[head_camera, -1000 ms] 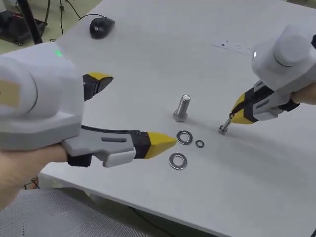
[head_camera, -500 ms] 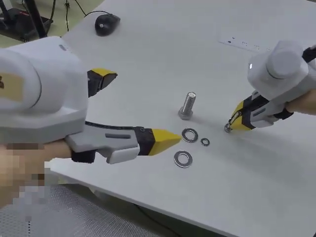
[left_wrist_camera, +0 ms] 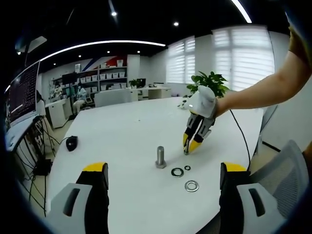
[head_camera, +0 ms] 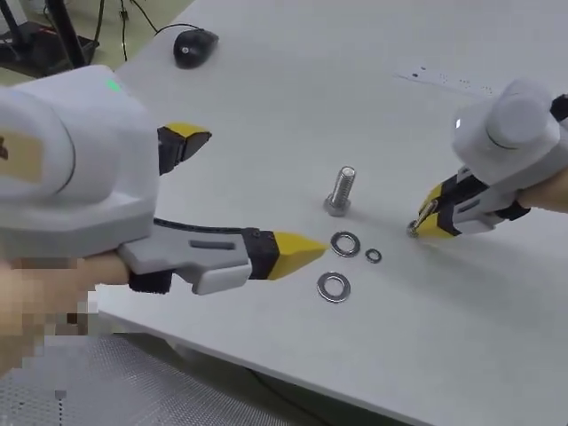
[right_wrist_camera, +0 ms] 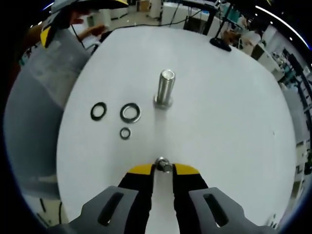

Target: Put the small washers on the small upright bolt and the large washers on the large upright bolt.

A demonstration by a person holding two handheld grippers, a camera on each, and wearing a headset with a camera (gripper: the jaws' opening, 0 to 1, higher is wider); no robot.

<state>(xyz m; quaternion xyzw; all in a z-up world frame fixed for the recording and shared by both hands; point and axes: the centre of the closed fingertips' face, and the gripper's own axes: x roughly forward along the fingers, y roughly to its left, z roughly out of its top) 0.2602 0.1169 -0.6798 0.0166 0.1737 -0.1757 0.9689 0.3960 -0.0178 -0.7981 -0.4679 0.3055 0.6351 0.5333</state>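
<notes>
Pinching right gripper: I see its jaws clamped on the small bolt, which sits on the table; I cannot tell its tilt.
Left gripper: jaws wide, empty.
Large bolt: long axis vertical, head down.
Washers: flat between the bolts.

nothing readable anywhere: no brand, no number, no sign. only some small dark printed marks on a white strip at the far side of the table, too small to make out. also faint lines on a dark screen at the left edge of the left gripper view, too blurred to read.
</notes>
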